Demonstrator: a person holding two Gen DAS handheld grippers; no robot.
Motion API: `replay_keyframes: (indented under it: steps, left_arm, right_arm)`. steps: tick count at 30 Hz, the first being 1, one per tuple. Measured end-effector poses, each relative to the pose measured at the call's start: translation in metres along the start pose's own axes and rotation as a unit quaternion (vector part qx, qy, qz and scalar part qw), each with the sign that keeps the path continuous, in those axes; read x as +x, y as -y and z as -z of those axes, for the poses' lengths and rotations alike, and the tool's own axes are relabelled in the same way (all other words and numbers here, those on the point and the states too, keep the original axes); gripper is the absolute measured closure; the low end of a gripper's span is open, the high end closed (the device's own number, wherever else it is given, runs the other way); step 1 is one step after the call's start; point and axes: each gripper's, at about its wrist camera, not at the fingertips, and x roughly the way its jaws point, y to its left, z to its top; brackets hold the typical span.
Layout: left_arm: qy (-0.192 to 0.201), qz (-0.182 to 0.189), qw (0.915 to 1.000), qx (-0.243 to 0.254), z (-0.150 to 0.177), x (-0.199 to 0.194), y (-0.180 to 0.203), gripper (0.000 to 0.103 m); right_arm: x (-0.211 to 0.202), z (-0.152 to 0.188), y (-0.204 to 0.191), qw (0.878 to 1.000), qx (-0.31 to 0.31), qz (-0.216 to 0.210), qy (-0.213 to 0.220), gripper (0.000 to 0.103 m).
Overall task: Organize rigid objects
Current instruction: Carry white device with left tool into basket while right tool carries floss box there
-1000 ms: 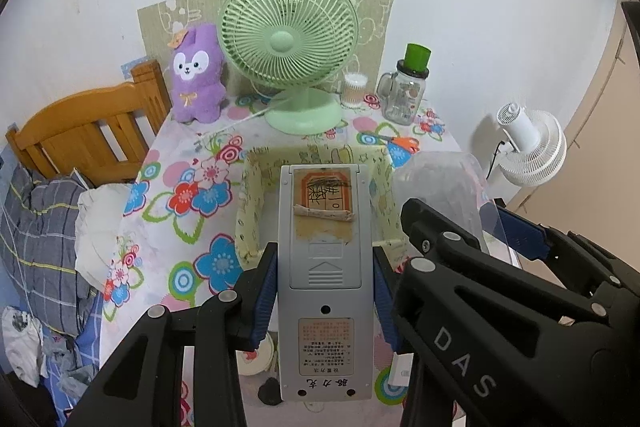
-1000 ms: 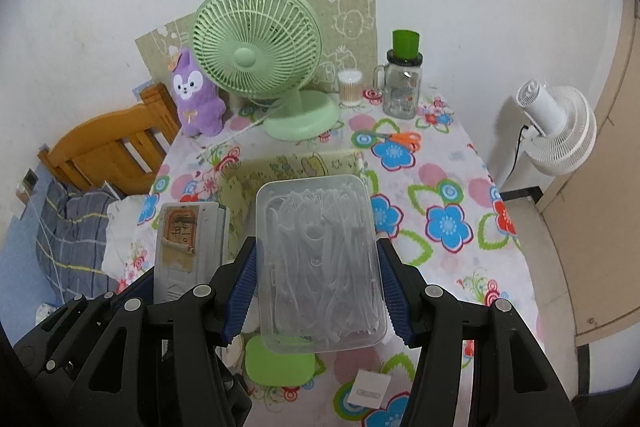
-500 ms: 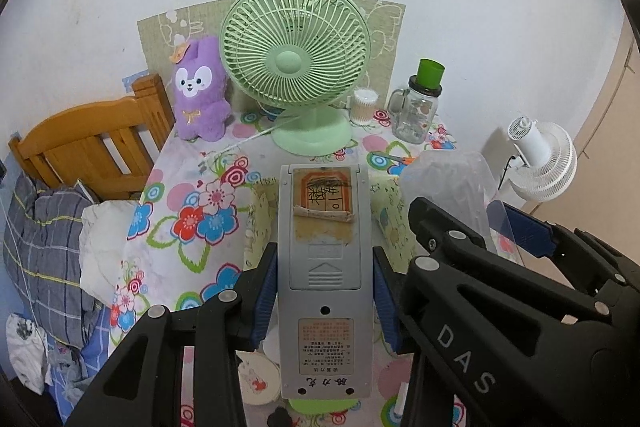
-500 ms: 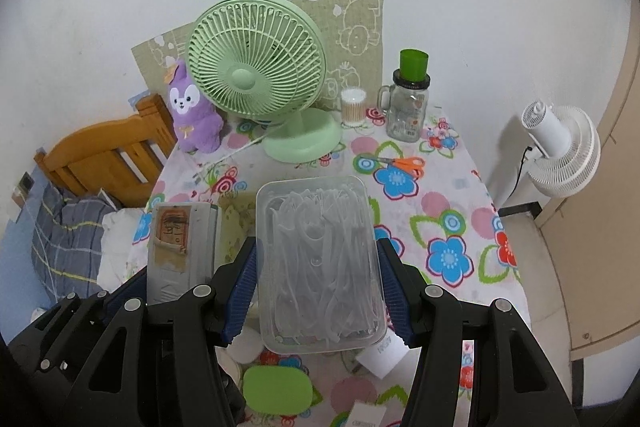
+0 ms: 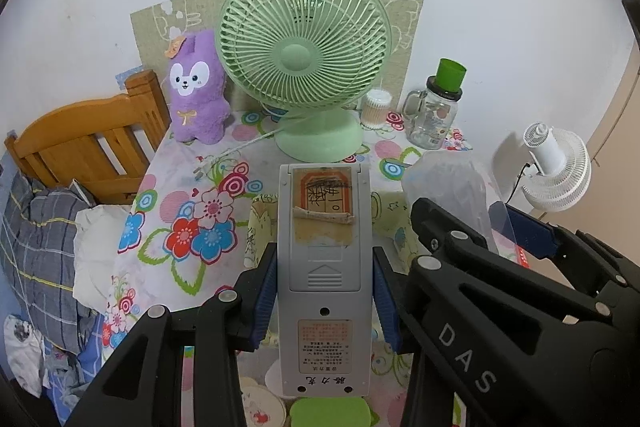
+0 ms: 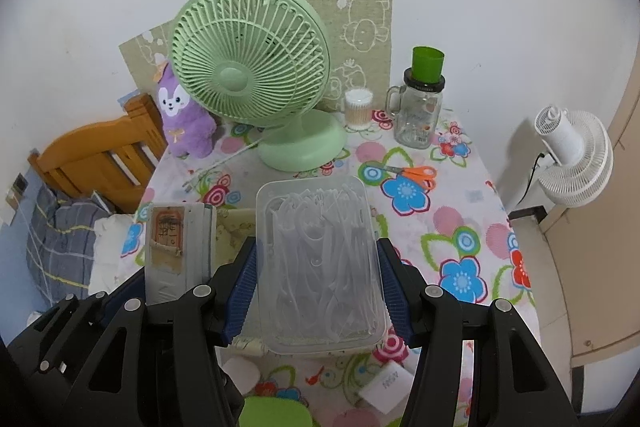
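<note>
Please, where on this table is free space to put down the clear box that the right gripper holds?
The widest bare cloth lies right of the clear box, in front of the orange scissors. A smaller patch lies between the purple plush and the yellow bin. The back edge, with green fan and glass jar, is crowded.

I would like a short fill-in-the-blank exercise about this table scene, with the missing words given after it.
1. The left tool is shut on a grey ____.
2. The right tool is shut on a clear plastic box of white ____.
3. The scissors on the tablecloth have ____ handles.
4. The plush toy beside the green fan is ____.

Missing words: remote control; hangers; orange; purple
</note>
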Motion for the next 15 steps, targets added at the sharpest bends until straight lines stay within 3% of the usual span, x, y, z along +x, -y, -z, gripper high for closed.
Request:
replay_keyframes:
  steps: [15]
  left_arm:
    - [-0.028, -0.011, 0.9996, 0.002, -0.007, 0.056, -0.004, 0.058]
  right_arm:
    - [0.059, -0.006, 0.005, 0.999, 0.005, 0.019, -0.027, 0.042]
